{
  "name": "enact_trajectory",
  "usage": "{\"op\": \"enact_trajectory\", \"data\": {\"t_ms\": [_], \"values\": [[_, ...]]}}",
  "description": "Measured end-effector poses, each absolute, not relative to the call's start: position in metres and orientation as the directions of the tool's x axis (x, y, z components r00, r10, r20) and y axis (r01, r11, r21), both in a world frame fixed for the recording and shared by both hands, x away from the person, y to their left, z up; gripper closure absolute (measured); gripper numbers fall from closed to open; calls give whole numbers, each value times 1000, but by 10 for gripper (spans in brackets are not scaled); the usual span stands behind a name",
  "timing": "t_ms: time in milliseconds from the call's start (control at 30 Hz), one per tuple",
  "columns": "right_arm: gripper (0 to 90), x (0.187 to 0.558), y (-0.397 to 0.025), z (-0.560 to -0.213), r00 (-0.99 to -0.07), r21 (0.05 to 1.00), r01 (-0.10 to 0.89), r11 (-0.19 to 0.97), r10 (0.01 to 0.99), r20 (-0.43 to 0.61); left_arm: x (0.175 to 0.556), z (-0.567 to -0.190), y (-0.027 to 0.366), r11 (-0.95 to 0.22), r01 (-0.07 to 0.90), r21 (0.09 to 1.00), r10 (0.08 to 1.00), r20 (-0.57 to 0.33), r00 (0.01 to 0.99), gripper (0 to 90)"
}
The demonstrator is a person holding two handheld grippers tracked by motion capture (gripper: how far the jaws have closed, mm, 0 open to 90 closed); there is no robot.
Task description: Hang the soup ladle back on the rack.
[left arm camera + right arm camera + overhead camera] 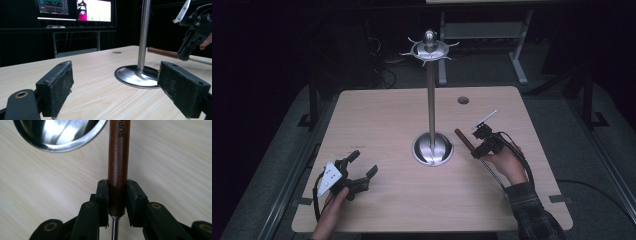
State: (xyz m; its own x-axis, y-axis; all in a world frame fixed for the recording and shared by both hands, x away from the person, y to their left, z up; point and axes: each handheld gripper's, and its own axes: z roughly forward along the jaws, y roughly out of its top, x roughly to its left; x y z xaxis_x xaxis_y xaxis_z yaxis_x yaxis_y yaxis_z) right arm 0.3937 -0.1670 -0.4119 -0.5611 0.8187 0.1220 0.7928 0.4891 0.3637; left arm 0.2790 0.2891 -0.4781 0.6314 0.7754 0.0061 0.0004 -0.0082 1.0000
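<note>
A steel stand (432, 149) with a round base, a tall pole and a ring of hooks at its top (430, 49) stands mid-table. Just right of the base, my right gripper (477, 149) is shut on a utensil's brown wooden handle (463, 139); its thin metal shaft (494, 176) runs back past the hand. In the right gripper view the jaws (117, 195) clamp the handle (118, 157) near its shaft end, beside the base (60, 135). My left gripper (363, 163) rests open at the front left. Its pads (56, 90) stand wide apart, facing the base (137, 76) and the held handle (162, 52).
A round cable hole (463, 100) sits in the table's far right part. Monitors (75, 8) glow on a desk beyond the table in the left gripper view. Dark floor and table legs surround the wooden tabletop (387, 115).
</note>
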Motion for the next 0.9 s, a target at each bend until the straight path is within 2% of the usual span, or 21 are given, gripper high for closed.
{"op": "enact_trajectory", "data": {"t_ms": [367, 667, 900], "values": [[731, 386, -189, -391, -577, 563, 722, 403, 799, 169, 279, -478, 289, -8, 0, 1000, 776, 6, 631, 128], [731, 378, -202, -381, -593, 666, 665, 338, 781, 195, 279, -478, 289, -9, 0, 1000, 776, 7, 631, 128], [731, 368, -217, -372, -602, 775, 583, 245, 771, 210, 279, -478, 289, -9, 1, 1000, 776, 6, 631, 128]]}}
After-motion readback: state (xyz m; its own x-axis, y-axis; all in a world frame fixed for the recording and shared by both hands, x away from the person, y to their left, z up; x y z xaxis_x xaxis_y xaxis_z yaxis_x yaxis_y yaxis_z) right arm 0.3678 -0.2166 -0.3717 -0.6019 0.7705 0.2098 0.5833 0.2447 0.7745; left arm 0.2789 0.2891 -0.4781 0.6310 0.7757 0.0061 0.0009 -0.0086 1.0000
